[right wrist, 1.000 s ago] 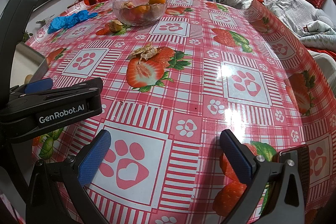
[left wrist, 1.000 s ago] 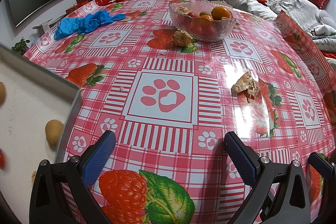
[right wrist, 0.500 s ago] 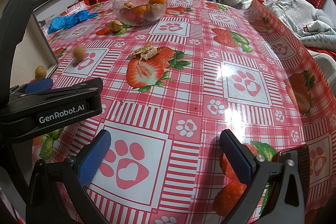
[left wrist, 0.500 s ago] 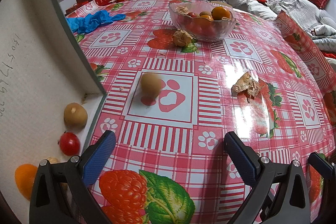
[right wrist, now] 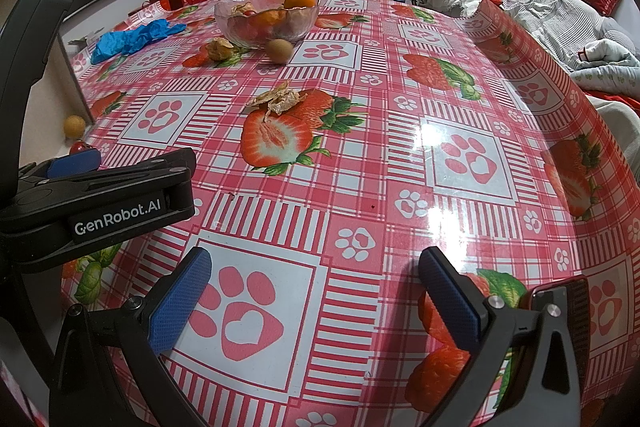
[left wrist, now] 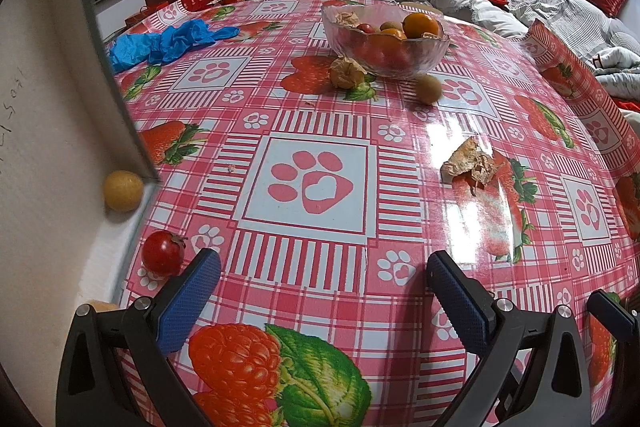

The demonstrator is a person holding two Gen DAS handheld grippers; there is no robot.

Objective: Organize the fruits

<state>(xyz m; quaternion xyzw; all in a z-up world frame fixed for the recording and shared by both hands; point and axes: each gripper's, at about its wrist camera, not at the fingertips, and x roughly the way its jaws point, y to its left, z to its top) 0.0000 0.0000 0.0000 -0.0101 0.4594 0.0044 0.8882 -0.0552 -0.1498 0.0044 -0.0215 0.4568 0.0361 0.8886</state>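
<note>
Fruits scattered on strawberry-print tablecloth point(left wrist: 320, 115), none gripped. Largest to smallest:

Glass bowl point(left wrist: 386, 45) far ahead of left jaws, slightly right of their centreline; holds orange fruit, cherry tomatoes, a husk. Probably heavy, rigid, slick glass; better left in place as the drop target.

Tilted tray point(left wrist: 48, 147) hard left of left jaws, raised on edge, fruit spilling off its low end.

Brown round fruit point(left wrist: 428, 89) loose just in front of bowl, well ahead of both jaw pairs. Likely firm, light, prone to rolling; pinch across the widest part.

Husked physalis point(left wrist: 346, 73) beside bowl, left of brown fruit. Papery, crushable; gentle squeeze only.

Yellow round fruit point(left wrist: 123, 190) at tray's lower edge, left and ahead of left jaws. Smooth, rolls.

Cherry tomato point(left wrist: 163, 253) touching-close to tip of left finger, outside the gap. Thin-skinned, soft, slippery; light centred grip, stem up.

Empty husk point(left wrist: 472, 165) ahead of right finger; scrap.

Left gripper point(left wrist: 322, 291) spread wide, nothing held. Right gripper point(right wrist: 314, 291) also wide apart, empty, low over cloth.
</note>
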